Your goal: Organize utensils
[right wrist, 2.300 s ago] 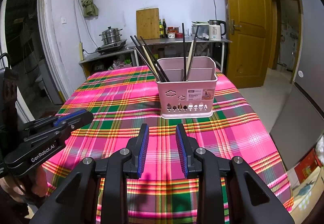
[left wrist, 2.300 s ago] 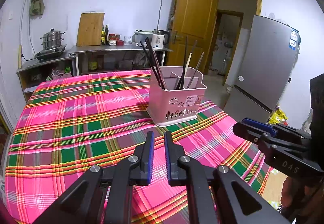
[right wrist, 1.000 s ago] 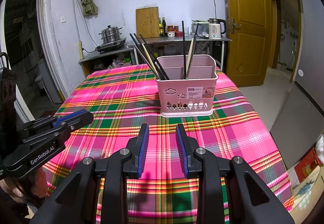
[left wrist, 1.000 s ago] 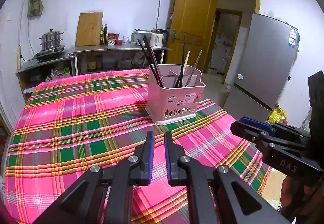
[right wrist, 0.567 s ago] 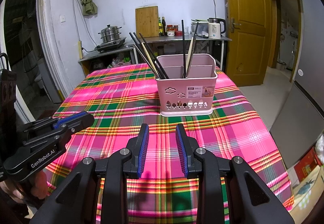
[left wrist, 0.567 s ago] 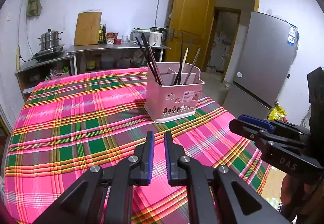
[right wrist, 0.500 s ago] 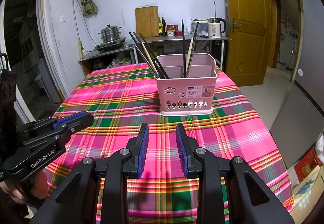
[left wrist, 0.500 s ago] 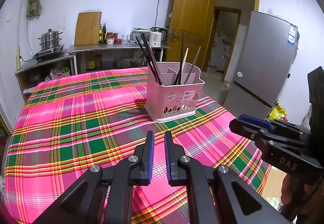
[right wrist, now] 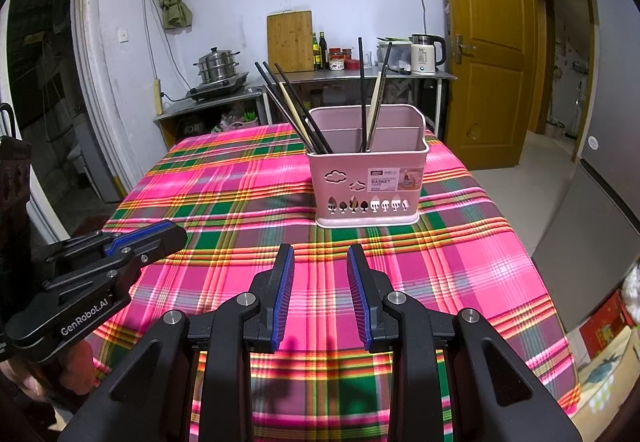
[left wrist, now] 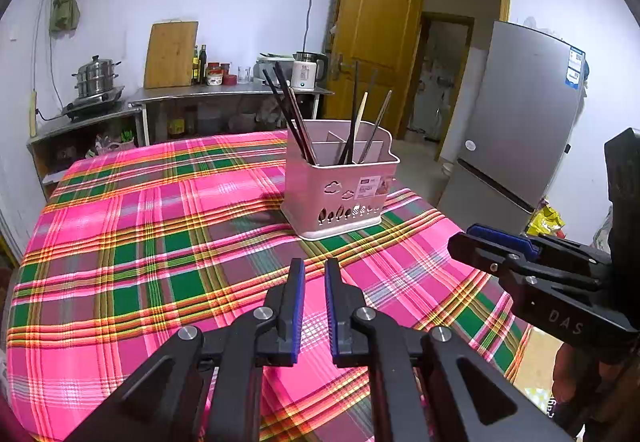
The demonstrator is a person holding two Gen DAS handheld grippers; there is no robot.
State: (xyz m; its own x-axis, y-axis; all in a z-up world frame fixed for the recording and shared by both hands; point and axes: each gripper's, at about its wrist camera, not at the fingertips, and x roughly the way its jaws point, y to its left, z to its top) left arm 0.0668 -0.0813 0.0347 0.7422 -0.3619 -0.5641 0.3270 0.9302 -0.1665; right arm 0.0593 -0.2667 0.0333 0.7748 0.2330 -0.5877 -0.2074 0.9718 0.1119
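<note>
Blue ribbed pads line both pairs of fingers, and neither pair holds anything. On the left gripper [left wrist: 313,274] the fingers sit nearly together, only a slim gap between them; on the right gripper [right wrist: 320,262] they stand clearly apart, empty. Both hover low over the near edge of the plaid tablecloth [right wrist: 240,178], side by side, aimed at the pink basket [right wrist: 366,182], which stands well ahead of them near the middle of the table. Chopsticks [right wrist: 296,110] lean out of its left compartment, and a few more [right wrist: 370,94] stand straighter in the one beside it, so they look sorted by section. No utensil lies loose on the cloth, so the tidying seems finished, with the grippers parked clear.
</note>
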